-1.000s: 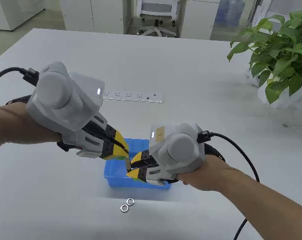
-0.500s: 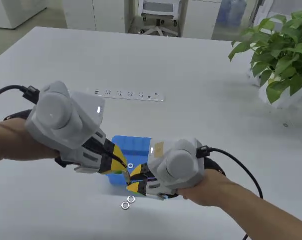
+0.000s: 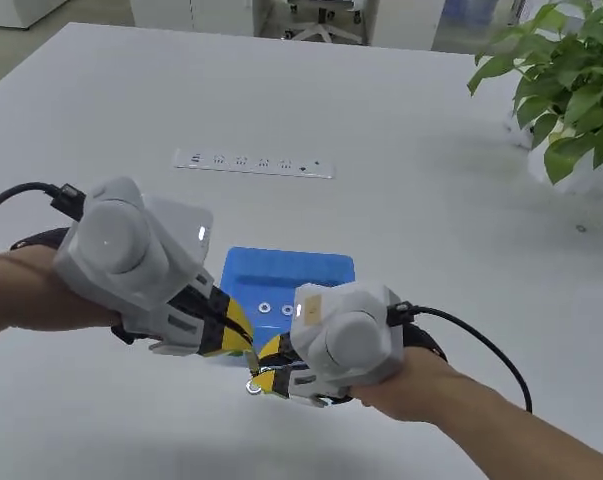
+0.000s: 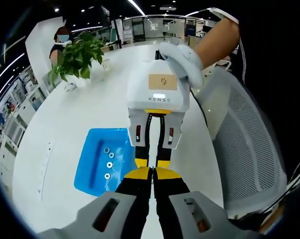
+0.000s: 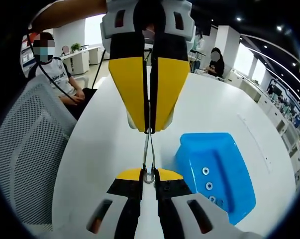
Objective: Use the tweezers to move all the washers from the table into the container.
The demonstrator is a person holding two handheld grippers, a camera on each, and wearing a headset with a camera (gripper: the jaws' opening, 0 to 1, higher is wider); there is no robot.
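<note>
Left gripper [image 4: 152, 170] clamping one tweezers [image 5: 149, 149], right gripper [image 5: 150, 172] pinching their tips around one washer [image 3: 253, 387], four washers [image 4: 109, 165] in container [image 4: 90, 149]

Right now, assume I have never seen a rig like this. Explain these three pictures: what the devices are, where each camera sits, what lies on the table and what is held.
There is no robot here. A person holds a two-jaw gripper in each hand. The head view comes from a headset camera looking down at the work. Each round picture comes from a camera on one gripper, looking along its own jaws.

The left gripper is shut on thin metal tweezers. Their tips reach a washer on the white table. The right gripper has its jaws close beside those tips, but I cannot tell whether they press on them.

A blue container sits beside them with several washers inside. Further back are a power strip and a plant.
</note>
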